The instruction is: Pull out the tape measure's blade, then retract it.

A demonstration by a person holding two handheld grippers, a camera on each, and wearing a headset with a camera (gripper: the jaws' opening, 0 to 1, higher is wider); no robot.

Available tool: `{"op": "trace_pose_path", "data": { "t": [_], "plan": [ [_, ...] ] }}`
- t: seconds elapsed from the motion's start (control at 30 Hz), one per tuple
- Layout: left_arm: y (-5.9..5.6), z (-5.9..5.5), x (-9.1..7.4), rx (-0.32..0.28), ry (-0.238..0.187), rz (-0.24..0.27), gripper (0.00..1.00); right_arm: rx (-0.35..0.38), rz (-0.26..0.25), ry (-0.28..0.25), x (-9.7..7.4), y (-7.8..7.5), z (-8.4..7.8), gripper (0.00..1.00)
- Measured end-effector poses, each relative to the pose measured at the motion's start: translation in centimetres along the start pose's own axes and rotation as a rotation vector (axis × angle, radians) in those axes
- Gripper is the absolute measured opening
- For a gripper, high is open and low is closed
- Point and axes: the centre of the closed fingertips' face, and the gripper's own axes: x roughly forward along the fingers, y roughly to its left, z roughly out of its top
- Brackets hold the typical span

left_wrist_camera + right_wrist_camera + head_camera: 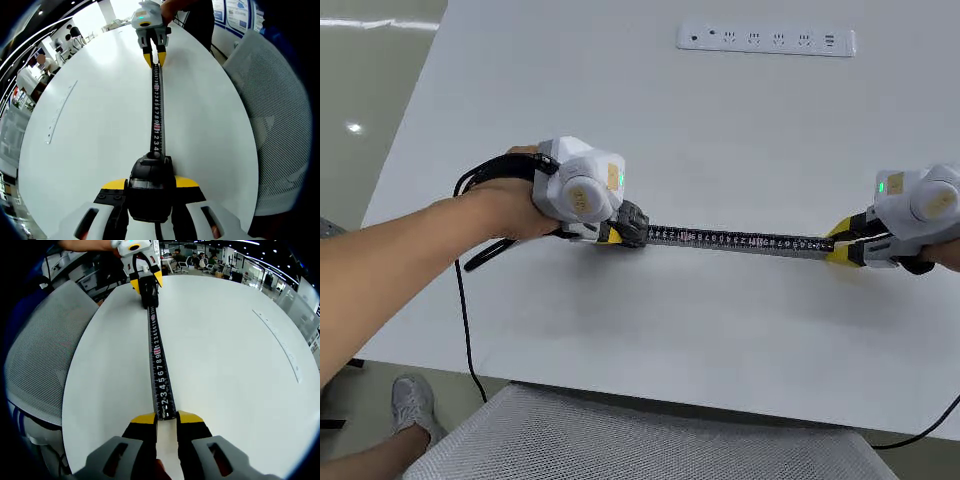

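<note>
Left gripper (616,233) jaws clamping tape measure case (633,225), blade (740,240) stretched rightward, right gripper (842,243) jaws pinching its tip

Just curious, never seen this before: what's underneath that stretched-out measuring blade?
Bare white table lies under the blade, stretched between the tape measure case in the left gripper and the right gripper. Its end is covered by the right jaws.

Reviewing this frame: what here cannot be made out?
1. End hook of the blade: hidden between the jaws of the right gripper, right gripper view.
2. Sides and any lock of the tape measure case: covered by the jaws of the left gripper, left gripper view.
3. Numerals on the blade: too small to read, head view.
4. Switch position on the power strip: too small, head view.
</note>
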Motion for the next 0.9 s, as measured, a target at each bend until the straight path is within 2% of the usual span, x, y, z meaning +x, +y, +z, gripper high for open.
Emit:
{"op": "trace_pose_path", "data": {
  "t": [0.43, 0.57, 0.77, 0.9],
  "plan": [
    [0.0, 0.2, -0.1, 0.006, -0.015, 0.015, 0.31, -0.072, 0.001, 0.049, 0.0, 0.2, 0.0, 0.12],
    [0.4, -0.3, 0.5, 0.028, -0.015, 0.031, 0.33, -0.082, 0.003, 0.060, -0.1, 0.2, 0.0, 0.13],
    [0.7, -0.6, 0.9, 0.016, -0.017, 0.041, 0.35, -0.085, 0.007, 0.068, -0.1, 0.2, 0.0, 0.13],
    [1.1, -0.7, 0.5, -0.016, -0.018, 0.058, 0.40, -0.080, 0.005, 0.072, -0.1, 0.2, 0.0, 0.14]
  ]
}}
